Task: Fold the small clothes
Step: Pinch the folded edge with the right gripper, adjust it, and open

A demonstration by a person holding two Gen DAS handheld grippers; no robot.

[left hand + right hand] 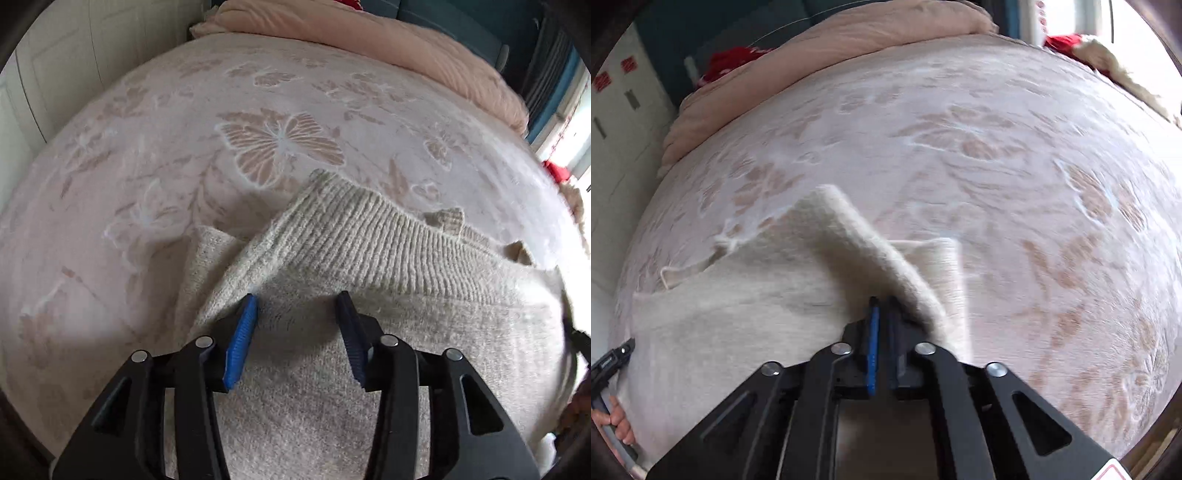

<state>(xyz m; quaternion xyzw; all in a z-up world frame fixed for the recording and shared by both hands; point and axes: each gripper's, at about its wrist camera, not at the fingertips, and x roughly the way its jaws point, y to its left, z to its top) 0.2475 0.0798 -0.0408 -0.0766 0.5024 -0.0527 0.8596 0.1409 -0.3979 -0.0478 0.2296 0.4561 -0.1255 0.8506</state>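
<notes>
A cream knitted sweater (332, 350) lies on the bed, its ribbed hem (369, 236) folded over toward the butterfly pattern. My left gripper (297, 299) is open just above the sweater's body, its blue pads apart with nothing between them. In the right wrist view the same sweater (757, 295) spreads to the left, with a folded flap (849, 229) running up from the fingers. My right gripper (882, 301) is shut on the sweater's edge. The left gripper also shows in the right wrist view (617, 356) at the far left edge.
The bed is covered by a pale pink blanket with butterfly and flower patterns (280, 140). A rolled peach duvet (406, 48) lies along the far side. White cupboard doors (55, 74) stand to the left. A red item (731, 59) sits behind the duvet.
</notes>
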